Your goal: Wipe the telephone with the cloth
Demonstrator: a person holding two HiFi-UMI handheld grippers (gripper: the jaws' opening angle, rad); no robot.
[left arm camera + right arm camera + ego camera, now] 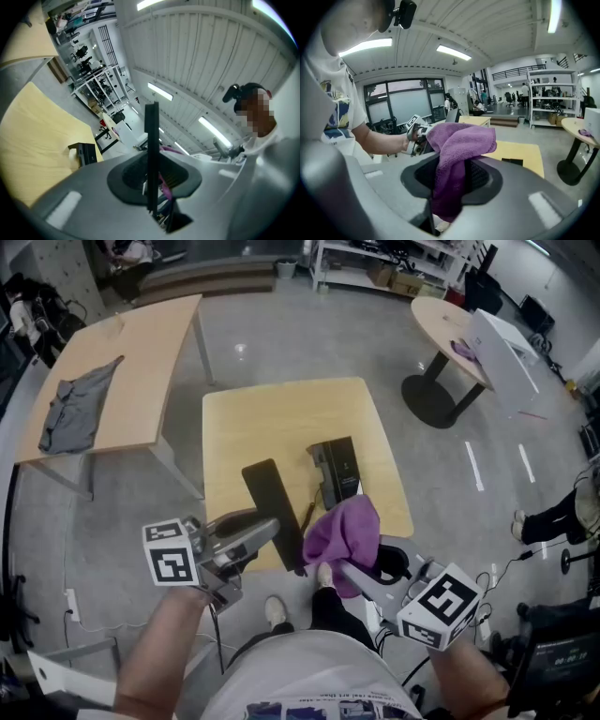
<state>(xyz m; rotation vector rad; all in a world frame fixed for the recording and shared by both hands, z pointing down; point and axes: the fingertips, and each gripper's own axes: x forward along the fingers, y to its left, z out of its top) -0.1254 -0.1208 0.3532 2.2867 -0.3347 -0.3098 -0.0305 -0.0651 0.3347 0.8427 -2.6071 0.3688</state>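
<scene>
Soft purple fleecy cloth [459, 145]: being held bunched and drooping between the clamped jaws of the right gripper [449, 180], above the near edge of the square pale-wood table [272, 418]. Boxy black plastic telephone [336, 470]: being left resting on that tabletop, just beside the cloth. Thin flat black oblong slab [151, 136]: being clamped edge-on by the left gripper [152, 176].

My left claw [267, 532] and right claw [342, 570] have smooth grey shells. The left cube [171, 552] and right cube [441, 606] are white with black square markers. I wear a white short-sleeved T-shirt [309, 667] with a print, dark trousers [330, 607] and a pale shoe [275, 611].
</scene>
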